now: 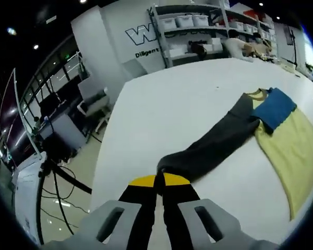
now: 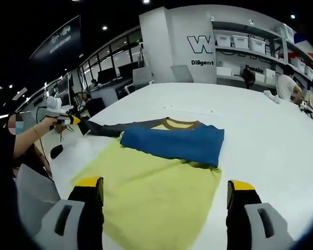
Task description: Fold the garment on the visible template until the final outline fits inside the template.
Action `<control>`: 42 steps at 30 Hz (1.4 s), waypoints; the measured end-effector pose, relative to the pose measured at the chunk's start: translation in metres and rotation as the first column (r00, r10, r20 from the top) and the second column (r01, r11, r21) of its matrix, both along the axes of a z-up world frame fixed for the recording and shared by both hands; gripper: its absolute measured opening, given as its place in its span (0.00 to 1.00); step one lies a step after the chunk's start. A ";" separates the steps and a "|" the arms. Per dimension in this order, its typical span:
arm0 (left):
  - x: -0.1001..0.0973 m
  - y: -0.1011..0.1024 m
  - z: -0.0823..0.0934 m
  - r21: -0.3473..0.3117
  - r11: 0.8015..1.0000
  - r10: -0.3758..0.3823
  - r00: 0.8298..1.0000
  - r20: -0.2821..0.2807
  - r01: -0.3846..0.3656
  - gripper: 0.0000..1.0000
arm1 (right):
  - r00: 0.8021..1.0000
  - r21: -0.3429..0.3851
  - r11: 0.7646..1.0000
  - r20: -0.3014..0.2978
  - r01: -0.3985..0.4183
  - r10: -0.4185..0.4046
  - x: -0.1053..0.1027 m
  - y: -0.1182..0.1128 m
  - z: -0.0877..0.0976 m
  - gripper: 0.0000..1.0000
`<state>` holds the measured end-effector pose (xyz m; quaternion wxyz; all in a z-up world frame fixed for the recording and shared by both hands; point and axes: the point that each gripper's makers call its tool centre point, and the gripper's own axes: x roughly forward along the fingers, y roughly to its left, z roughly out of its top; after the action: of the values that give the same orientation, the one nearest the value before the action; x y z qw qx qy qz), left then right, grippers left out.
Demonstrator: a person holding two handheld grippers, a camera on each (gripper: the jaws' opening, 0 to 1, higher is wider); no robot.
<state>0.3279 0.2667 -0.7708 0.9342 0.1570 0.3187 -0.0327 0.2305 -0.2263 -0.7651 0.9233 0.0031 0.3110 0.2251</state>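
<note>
White tabletop carries one garment: yellow body spread flat at lower centre of the right gripper view, blue sleeve folded across chest, dark grey sleeve extended left.

Left gripper jaws closed together, arm outstretched; right gripper jaws spread wide.

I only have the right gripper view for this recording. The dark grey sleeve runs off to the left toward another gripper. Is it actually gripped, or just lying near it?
Observer: Gripped. In the left gripper view the left gripper is shut on the cuff of the grey sleeve.
Reviewer: Is the sleeve slack or pulled?
Observer: It lies drawn out fairly straight on the white table, from the cuff to the shirt.
Reviewer: And my gripper?
Observer: The right gripper is open, above the yellow body.
</note>
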 end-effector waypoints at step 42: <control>0.081 -0.239 0.073 0.086 0.879 -0.476 0.872 0.112 0.469 0.02 | 1.000 -0.001 1.000 -0.006 -0.003 0.003 -0.003 -0.002 0.002 0.99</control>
<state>0.4085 0.0273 -0.6982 0.9118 0.2578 0.2099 -0.2409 0.2271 -0.2283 -0.7633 0.9221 0.0029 0.3137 0.2266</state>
